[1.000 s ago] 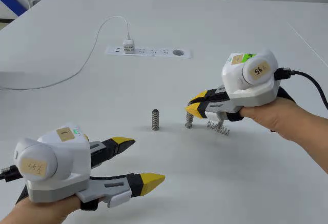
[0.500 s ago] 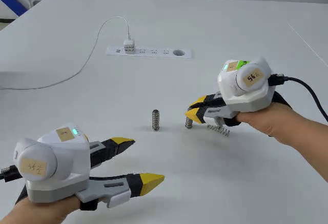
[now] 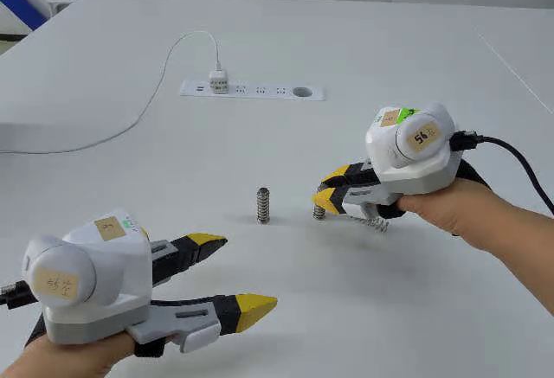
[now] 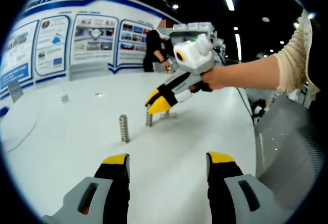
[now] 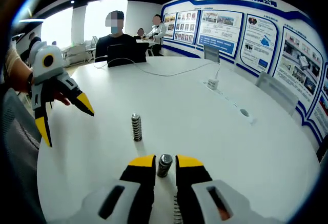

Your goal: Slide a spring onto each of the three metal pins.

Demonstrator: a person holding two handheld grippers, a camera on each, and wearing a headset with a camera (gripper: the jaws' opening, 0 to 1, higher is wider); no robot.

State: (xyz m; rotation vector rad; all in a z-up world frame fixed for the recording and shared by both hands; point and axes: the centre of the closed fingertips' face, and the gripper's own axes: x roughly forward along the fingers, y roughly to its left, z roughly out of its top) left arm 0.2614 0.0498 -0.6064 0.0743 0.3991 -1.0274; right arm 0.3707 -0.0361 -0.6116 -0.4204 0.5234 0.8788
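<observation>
A metal pin with a spring on it (image 3: 263,204) (image 5: 136,126) (image 4: 124,128) stands upright mid-table. Just to its right stands a second, shorter pin with coils around it (image 3: 318,211) (image 5: 164,165) (image 4: 149,119). My right gripper (image 3: 330,187) (image 5: 166,161) is low over the table, its yellow-tipped jaws narrowly apart on either side of that pin's top. I cannot tell whether they touch it. A loose spring (image 3: 375,221) lies on the table under the right gripper's body. My left gripper (image 3: 234,272) (image 4: 168,158) is held open near the front edge, with nothing between its fingers.
A white power strip (image 3: 251,89) with a plugged-in adapter (image 3: 217,77) and a long cable lies at the back of the white table (image 3: 389,309). People sit at the table's far side in the right gripper view (image 5: 117,42). Bare tabletop lies between the grippers.
My right gripper has come down and slightly nearer, so its tips now sit level with the second pin's top. The left gripper has stayed put and open.
</observation>
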